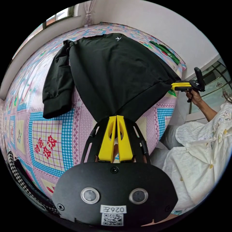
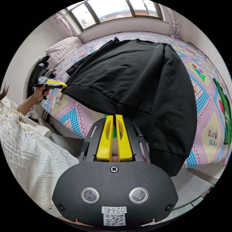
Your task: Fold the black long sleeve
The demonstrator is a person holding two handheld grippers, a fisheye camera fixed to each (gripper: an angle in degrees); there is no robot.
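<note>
Black long sleeve (image 1: pixel 116 72), soft and limp, sags over the patchwork bed (image 1: pixel 48 135). Left gripper (image 1: pixel 116 117) and right gripper (image 2: pixel 112 116) each pinch a hem corner, jaws closed. Ribbed hem looks the firmest hold.

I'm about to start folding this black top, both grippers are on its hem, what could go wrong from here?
1. Each grip is a small pinch: the left gripper and the right gripper hold only the hem of the black long sleeve, so a hard pull might slip it free.
2. One sleeve hangs over the bed edge and could drag the shirt down.
3. The other sleeve lies bunched and may fold in crooked.
</note>
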